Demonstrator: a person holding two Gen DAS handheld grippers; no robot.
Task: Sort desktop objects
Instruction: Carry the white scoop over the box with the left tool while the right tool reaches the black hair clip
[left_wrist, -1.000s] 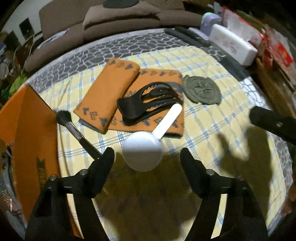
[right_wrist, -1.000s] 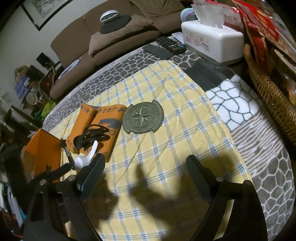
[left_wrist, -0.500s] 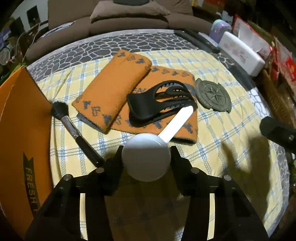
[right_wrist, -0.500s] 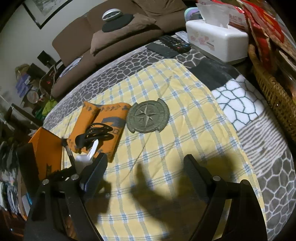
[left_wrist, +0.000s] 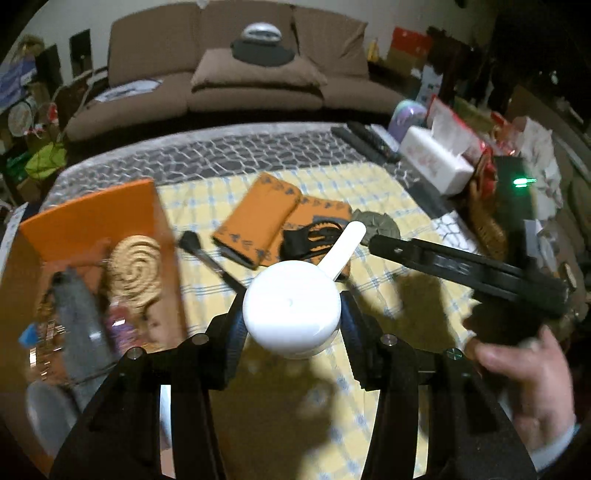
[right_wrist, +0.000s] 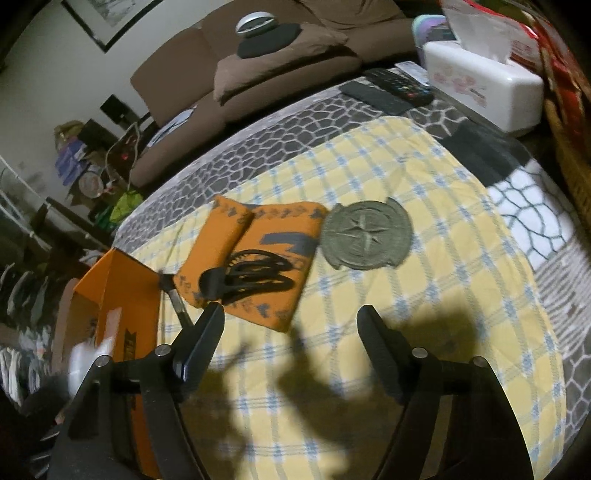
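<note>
So far left there's the orange box (left_wrist: 88, 218) sitting open at the table's edge, and inside it I can make out a woven spiral coaster (left_wrist: 136, 269), a grey blurry thing (left_wrist: 75, 314) and some small bits too smeared to name. The right wrist view shows black lettering on the box's side starting "FRE", the rest is cut off. Next to it on the yellow checked tablecloth (left_wrist: 369, 184) lies a makeup brush (left_wrist: 201, 251), then the folded orange cloth (left_wrist: 258, 218) with a black hair clip (left_wrist: 314, 240) on top. The left claw (left_wrist: 291, 325) is clenched on the white scoop (left_wrist: 291, 310), pads pressing both sides of the round bowl, handle pointing away toward the clip, scoop held up off the table and tilted downward. Past that is the round green compass-star coaster (right_wrist: 365, 236), just beside the cloth. The right claw (right_wrist: 290, 339) angles down over bare tablecloth, nothing between its fingers, and it's closing in a bit. In the left view a hand (left_wrist: 524, 380) grips its handle at the right. Far right: white tissue box (right_wrist: 480, 81), remotes (right_wrist: 391, 88), a wicker basket (left_wrist: 484, 225).
</note>
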